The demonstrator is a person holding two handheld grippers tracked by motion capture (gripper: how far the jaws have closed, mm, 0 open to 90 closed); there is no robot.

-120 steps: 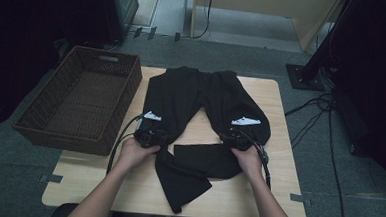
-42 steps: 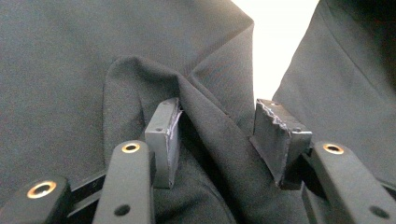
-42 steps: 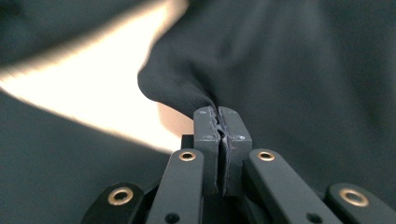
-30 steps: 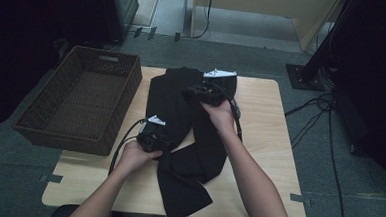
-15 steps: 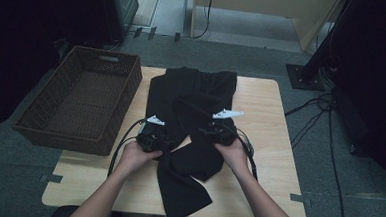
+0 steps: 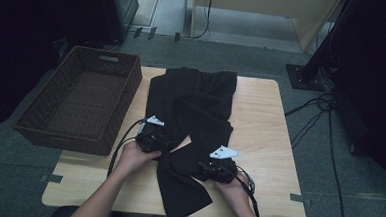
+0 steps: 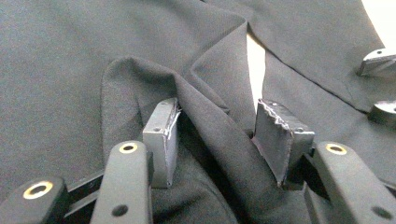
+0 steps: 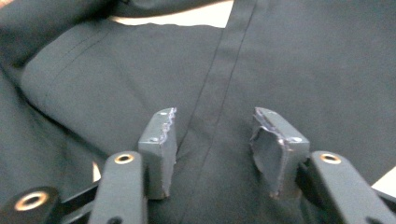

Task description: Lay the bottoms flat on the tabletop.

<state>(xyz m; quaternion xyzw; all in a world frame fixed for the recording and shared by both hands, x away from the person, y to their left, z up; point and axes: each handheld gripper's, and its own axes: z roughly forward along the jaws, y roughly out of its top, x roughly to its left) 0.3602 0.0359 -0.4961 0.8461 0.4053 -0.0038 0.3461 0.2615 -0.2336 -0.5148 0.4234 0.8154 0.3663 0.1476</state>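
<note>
While I keep both hands low at the near edge, the inventory from large to small reads: wooden table (image 6: 260,122), brown wicker basket (image 6: 81,102) standing at its left side, black trousers (image 6: 196,103) spread across the middle with one leg now folded up over the body. Since a second ago my right gripper (image 6: 217,171) has let that leg go at the far end and come back toward me, jaws just opening and now apart over flat cloth beside a seam, gripping nothing. My left gripper (image 6: 152,139) stays put, a ridge of cloth lying between its jaws, though whether they press it I cannot tell; I judge a further fold comes next.
</note>
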